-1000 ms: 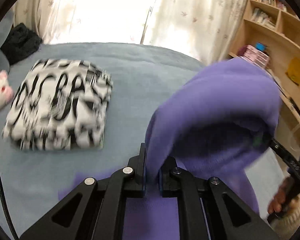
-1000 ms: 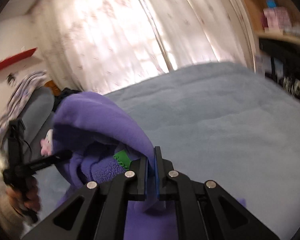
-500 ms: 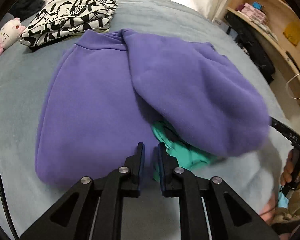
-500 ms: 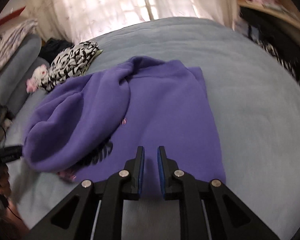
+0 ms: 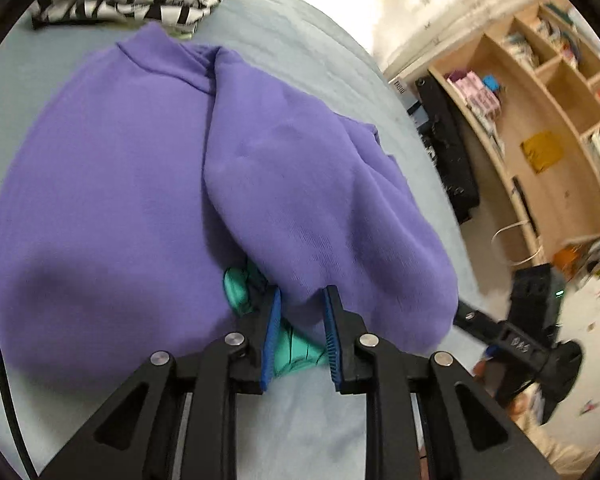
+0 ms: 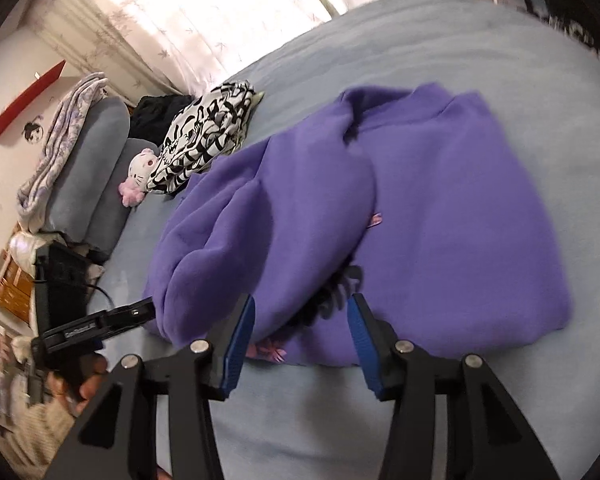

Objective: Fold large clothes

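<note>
The grey-blue bed takes up most of both views, and the purple sweatshirt lies spread flat on it with one side folded over the middle, a bit of teal print poking out at the near hem. Beyond its collar sits a folded black-and-white garment with a small pink-and-white plush beside it. Both tools are empty: the left gripper has its jaws partly apart right at the hem, and the right gripper is spread wide just short of the hem.
</note>
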The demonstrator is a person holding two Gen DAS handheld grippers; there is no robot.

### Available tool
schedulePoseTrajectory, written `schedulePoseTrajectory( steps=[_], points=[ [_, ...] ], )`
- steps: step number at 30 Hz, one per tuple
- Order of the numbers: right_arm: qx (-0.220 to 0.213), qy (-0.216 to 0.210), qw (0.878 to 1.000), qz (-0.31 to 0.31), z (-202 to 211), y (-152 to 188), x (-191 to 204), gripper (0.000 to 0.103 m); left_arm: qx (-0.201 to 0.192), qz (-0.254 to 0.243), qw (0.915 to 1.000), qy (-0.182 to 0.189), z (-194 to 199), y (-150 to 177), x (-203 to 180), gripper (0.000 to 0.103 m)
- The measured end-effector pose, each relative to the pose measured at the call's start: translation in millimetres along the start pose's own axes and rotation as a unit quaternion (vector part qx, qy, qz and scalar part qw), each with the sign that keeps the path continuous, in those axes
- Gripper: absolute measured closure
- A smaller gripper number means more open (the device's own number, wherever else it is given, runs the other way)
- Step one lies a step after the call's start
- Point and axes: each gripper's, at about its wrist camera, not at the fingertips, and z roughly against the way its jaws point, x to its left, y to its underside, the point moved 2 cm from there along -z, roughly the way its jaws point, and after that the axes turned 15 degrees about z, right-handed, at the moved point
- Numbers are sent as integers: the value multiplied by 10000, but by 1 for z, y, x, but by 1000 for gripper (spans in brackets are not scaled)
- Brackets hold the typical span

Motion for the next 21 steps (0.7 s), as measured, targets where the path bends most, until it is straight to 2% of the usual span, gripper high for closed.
schedulePoseTrajectory(
  steps=[6, 8, 9, 10, 11, 12, 14, 16, 17, 19, 21],
  points=[
    [-2, -494, 9944, -937, -35, -8, -22, 55, 197, 229, 9989, 371, -38, -27, 15, 80],
    [-90, -525, 9939, -962, -42, -11, -23, 55, 167, 272, 9984, 472, -46, -30, 15, 80],
    [-108, -476, 9950, -869, -45, -15, -21, 60, 81, 274, 9982, 523, -48, -32, 13, 81],
    [-127, -348, 9968, -715, -48, -19, -17, 69, -25, 220, 9984, 512, -48, -36, 9, 85],
    [-131, -165, 9986, -482, -50, -25, -11, 84, -163, 160, 9987, 450, -47, -39, 4, 90],
    [-134, -50, 9994, -319, -51, -31, -8, 84, -393, 95, 9986, 353, -44, -45, -2, 94],
    [-364, 190, 9991, -83, -47, -48, -3, 87, -822, 120, 9962, 267, -33, -59, -13, 96],
    [-609, 395, 9973, 51, -41, -63, -1, 88, -1108, 170, 9936, 117, -26, -70, -18, 98],
    [-715, 520, 9961, 46, -39, -70, -2, 88, -1199, 248, 9924, -73, -24, -77, -18, 98],
    [-648, 718, 9952, -160, -41, -77, -11, 88, -1085, 524, 9921, -357, -28, -84, -13, 99],
    [-359, 802, 9944, -593, -46, -71, -25, 89, -813, 823, 9912, -649, -34, -80, -4, 99]
  ],
)
